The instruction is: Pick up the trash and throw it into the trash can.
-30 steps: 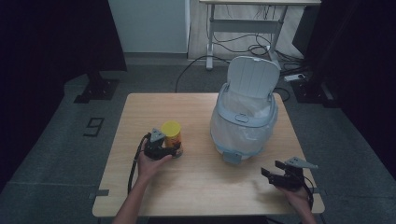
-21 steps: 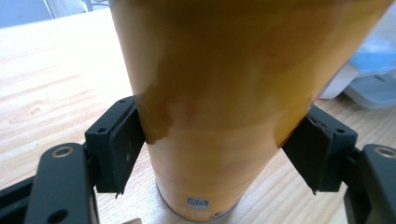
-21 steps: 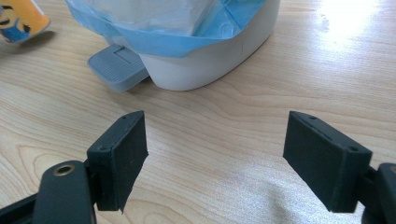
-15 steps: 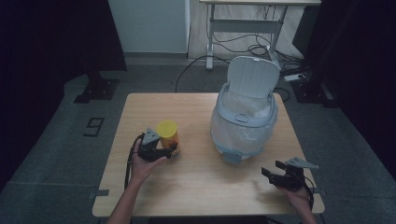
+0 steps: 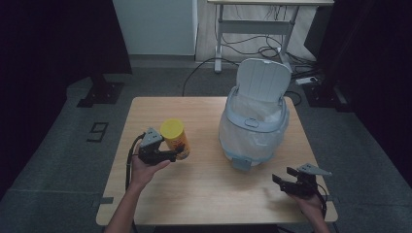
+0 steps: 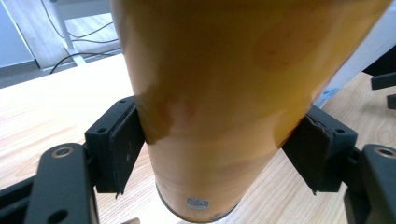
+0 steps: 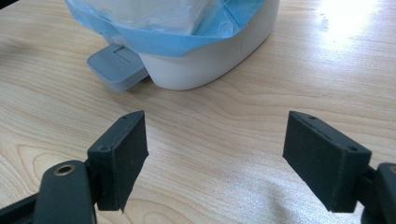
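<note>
A yellow-lidded orange canister (image 5: 175, 139) hangs above the left half of the wooden table (image 5: 204, 199), and my left gripper (image 5: 171, 154) is shut on its lower body. Seen from the left gripper view, both black pads press the canister (image 6: 224, 93) from either side, its base clear of the wood. A white pedal bin (image 5: 253, 127) with a blue liner stands at the right of centre, lid raised. My right gripper (image 5: 283, 180) rests near the front right corner, open with nothing between its fingers. The right gripper view has the bin's base (image 7: 210, 56) and its grey pedal (image 7: 114, 65) ahead of it.
A desk frame with cables (image 5: 252, 43) stands on the floor beyond the table. Dark curtains hang on both sides. Bare wood lies between the two grippers at the front of the table.
My left gripper has lifted the canister off the table, and it has drifted a little towards the front. The right gripper has stayed where it was.
</note>
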A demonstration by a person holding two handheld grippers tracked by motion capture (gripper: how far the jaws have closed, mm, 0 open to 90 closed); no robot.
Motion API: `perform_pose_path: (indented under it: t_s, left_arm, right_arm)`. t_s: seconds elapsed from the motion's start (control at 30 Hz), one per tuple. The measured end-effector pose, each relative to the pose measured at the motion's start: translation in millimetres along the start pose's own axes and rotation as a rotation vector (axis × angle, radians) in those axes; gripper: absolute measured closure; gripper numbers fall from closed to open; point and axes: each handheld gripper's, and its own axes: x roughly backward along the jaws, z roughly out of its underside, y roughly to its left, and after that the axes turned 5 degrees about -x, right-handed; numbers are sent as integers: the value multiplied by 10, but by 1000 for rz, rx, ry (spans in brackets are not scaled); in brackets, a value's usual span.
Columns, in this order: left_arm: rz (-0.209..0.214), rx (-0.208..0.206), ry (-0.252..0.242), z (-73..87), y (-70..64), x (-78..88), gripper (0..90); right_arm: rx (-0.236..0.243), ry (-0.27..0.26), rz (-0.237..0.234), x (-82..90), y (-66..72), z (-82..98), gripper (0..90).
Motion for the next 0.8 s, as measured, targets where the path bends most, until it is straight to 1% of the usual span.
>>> perform_pose_path:
  t_s: [0.23,0.47,0.8]
  left_arm:
    - [14,-13,-26,-116,-47,62,244]
    - [19,-22,-48,-248,-56,123,244]
    - [30,-38,-57,-377,-103,158,244]
  right_arm:
    - [-1,1,1,0,0,0,212]
    - [-2,0,1,3,-1,-2,212]
    - [-3,2,3,0,-6,0,212]
